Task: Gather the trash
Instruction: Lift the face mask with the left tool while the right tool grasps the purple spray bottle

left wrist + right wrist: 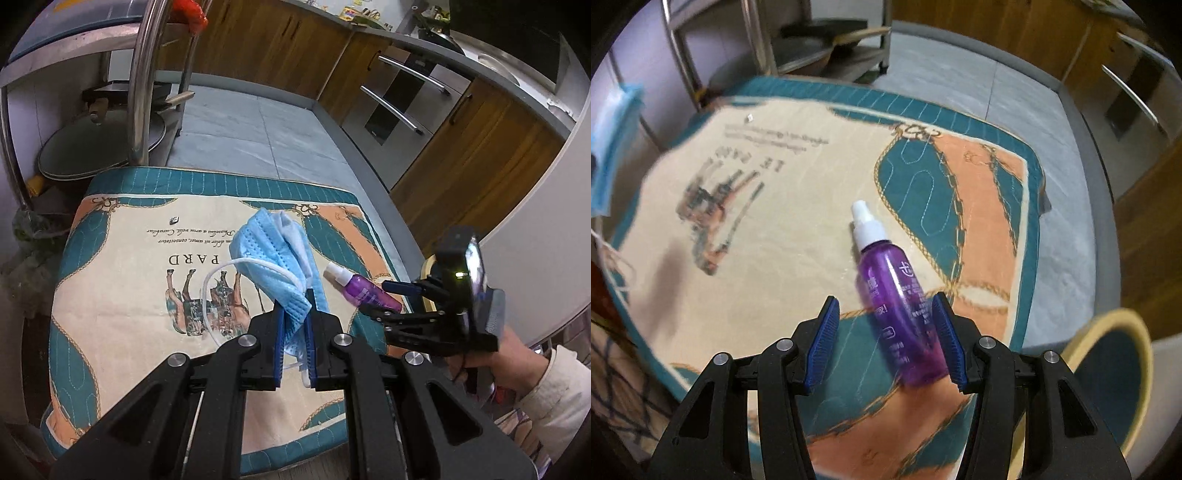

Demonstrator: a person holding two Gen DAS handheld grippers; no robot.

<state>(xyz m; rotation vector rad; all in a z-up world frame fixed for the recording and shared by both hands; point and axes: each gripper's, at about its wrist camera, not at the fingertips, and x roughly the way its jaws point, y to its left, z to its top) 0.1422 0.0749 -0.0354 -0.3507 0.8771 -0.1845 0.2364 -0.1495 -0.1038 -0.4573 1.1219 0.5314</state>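
Observation:
A blue face mask (266, 251) with a white ear loop hangs crumpled over the printed cloth (129, 258), and my left gripper (294, 310) is shut on its lower edge. A purple spray bottle (364, 291) with a white cap lies on the cloth to the right. My right gripper (380, 297), held in a hand, points down at it. In the right wrist view that gripper (885, 301) is open, and the bottle (886, 266) lies between its fingers, nearer the right pad. The mask (613, 140) shows at the far left edge.
A blue bin with a yellow rim (1115, 373) stands by the table's near right corner. A metal rack (140, 92) with pans stands beyond the table on the left. Wooden cabinets (480, 155) and an oven (399, 103) line the right side, past a grey floor mat (258, 133).

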